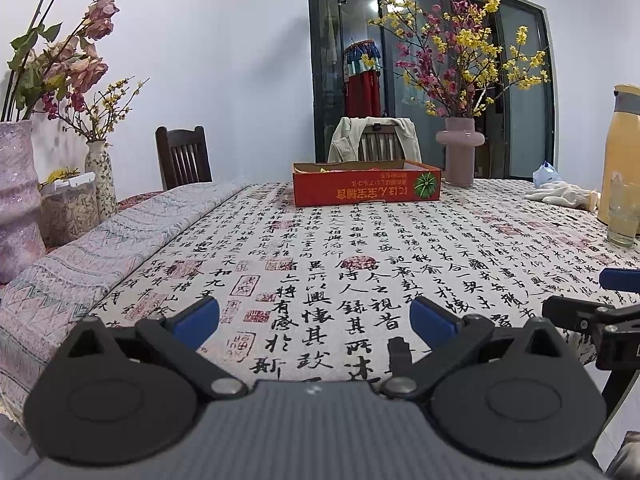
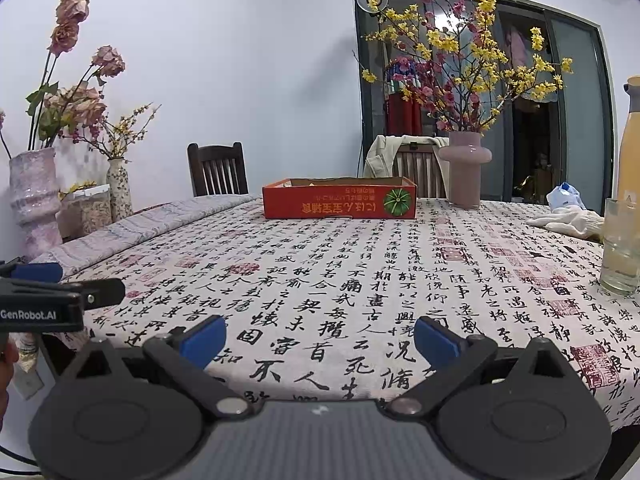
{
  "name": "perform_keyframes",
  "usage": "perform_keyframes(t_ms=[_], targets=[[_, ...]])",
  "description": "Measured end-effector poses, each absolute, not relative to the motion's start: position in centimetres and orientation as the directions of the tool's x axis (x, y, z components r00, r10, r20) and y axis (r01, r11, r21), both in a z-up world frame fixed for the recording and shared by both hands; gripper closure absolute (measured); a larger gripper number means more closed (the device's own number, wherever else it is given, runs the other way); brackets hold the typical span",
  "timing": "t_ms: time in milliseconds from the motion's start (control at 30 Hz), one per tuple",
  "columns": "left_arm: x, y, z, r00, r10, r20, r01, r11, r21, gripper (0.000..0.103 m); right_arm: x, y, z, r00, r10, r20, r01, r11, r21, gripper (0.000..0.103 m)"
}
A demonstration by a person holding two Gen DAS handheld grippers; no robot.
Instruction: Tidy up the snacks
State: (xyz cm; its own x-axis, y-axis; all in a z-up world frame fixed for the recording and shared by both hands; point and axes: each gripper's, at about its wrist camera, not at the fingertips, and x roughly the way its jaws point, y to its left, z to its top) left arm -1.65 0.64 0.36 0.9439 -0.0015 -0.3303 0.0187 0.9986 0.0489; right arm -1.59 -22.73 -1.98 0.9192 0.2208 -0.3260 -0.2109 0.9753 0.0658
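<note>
The right gripper (image 2: 318, 340) hangs wide open above the calligraphy-printed tablecloth (image 2: 340, 280). A shallow red cardboard box (image 2: 339, 200) sits far across it, near a pink vase (image 2: 465, 168).

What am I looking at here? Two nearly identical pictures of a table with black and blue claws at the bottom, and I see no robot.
There is no robot. A person holds one two-finger tool in each hand, and each tool carries a wide-angle camera looking forward along its fingers. One picture comes from the left tool, the other from the right tool. The blue pads are the fingertips. Both tools are open and hold nothing. Each also shows at the edge of the other's picture. On the calligraphy tablecloth stand a shallow red box, a pink vase of flowers, a glass, white gloves and a yellow jug.
</note>
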Motion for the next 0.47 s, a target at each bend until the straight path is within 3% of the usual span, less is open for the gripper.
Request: perform_keyframes(t_ms=[467], targets=[[-1.81, 0.42, 0.28, 0.945, 0.007, -0.328, 0.012, 0.998, 0.058, 0.000, -1.54, -22.77, -1.86, 0.919, 0.221, -0.325, -0.211, 0.975, 0.066, 0.002]])
